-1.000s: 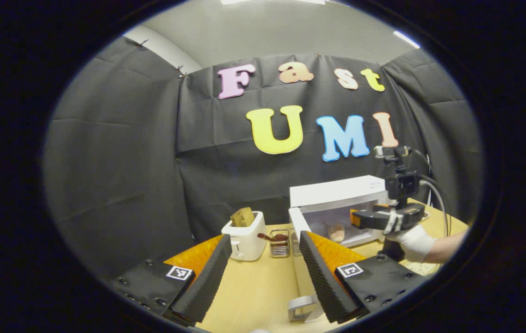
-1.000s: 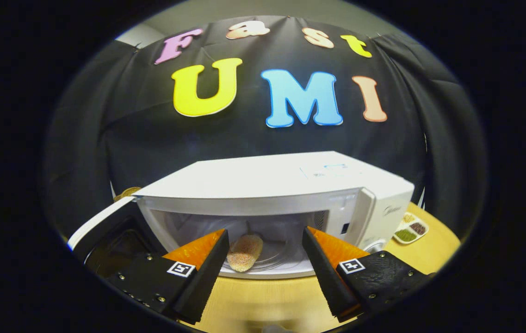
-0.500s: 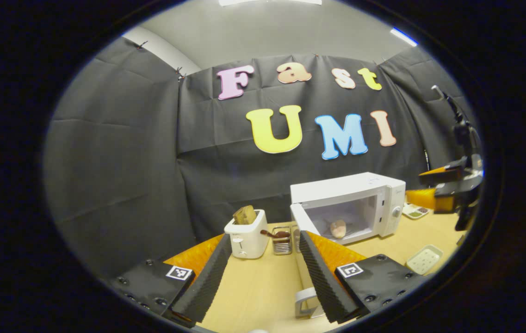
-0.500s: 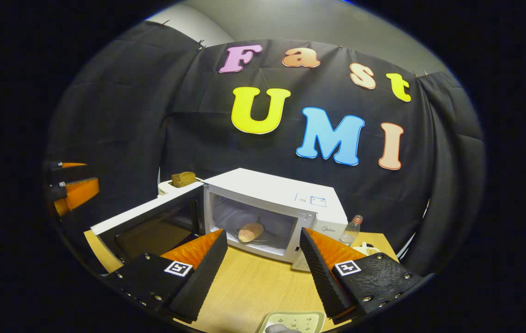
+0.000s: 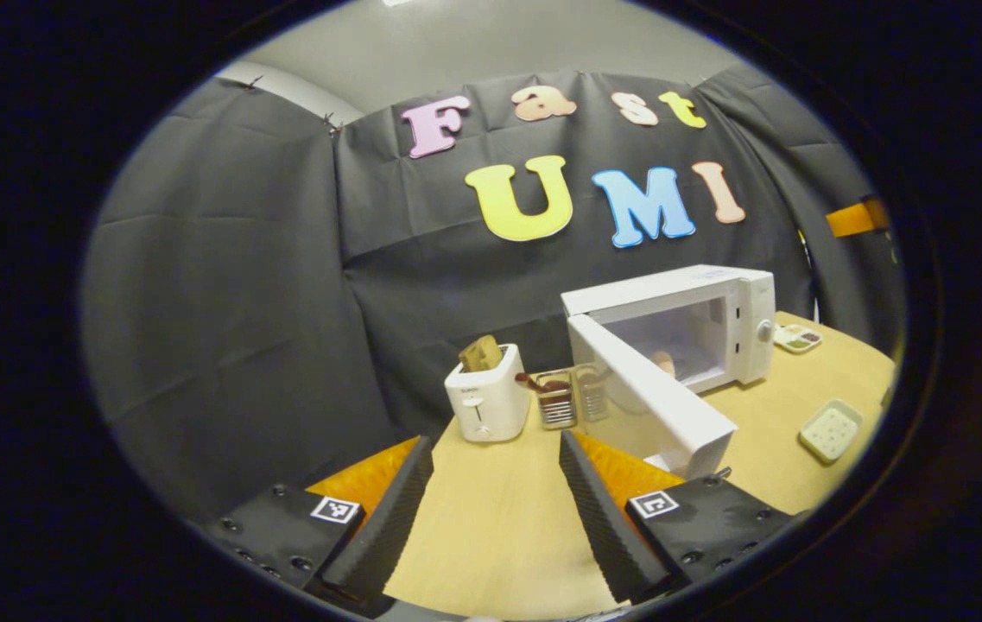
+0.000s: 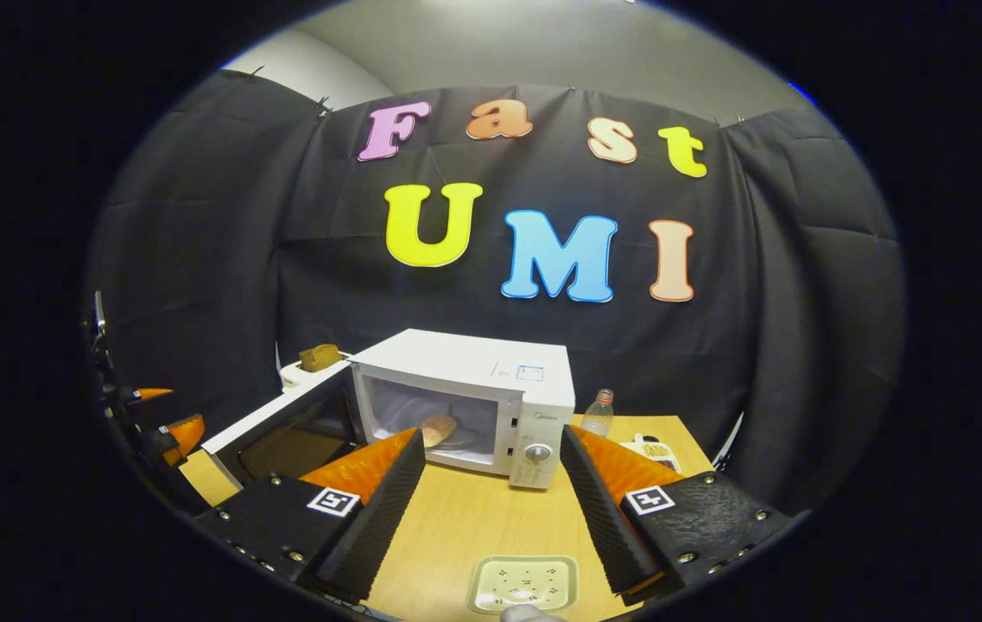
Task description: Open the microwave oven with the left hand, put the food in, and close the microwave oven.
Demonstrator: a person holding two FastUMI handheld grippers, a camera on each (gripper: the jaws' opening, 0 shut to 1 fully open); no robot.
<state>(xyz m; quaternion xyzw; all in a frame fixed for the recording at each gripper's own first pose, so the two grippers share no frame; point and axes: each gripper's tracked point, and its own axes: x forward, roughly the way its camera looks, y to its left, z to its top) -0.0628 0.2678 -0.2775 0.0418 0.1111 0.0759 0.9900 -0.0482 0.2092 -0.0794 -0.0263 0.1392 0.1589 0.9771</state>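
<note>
The white microwave [image 5: 672,315] [image 6: 473,393] stands on the wooden table with its door [image 5: 650,402] [image 6: 283,428] swung wide open to its left. A brown piece of food [image 5: 662,363] [image 6: 439,429] lies inside the cavity. My left gripper [image 5: 491,510] is open and holds nothing; its right finger sits just short of the door's free edge. My right gripper [image 6: 491,510] is open, holds nothing, and hangs well back from the microwave front. In the right gripper view the left gripper [image 6: 158,423] shows at the far left, beside the door.
A white toaster [image 5: 486,402] with bread in it and a small metal rack [image 5: 555,399] stand left of the microwave. A pale square dish [image 5: 832,429] [image 6: 525,583] lies on the table in front. A bottle [image 6: 598,413] and a compartment dish [image 5: 797,339] sit to the right.
My right gripper has drawn back from the microwave opening, with the food left inside. My left gripper has come closer to the open door's edge.
</note>
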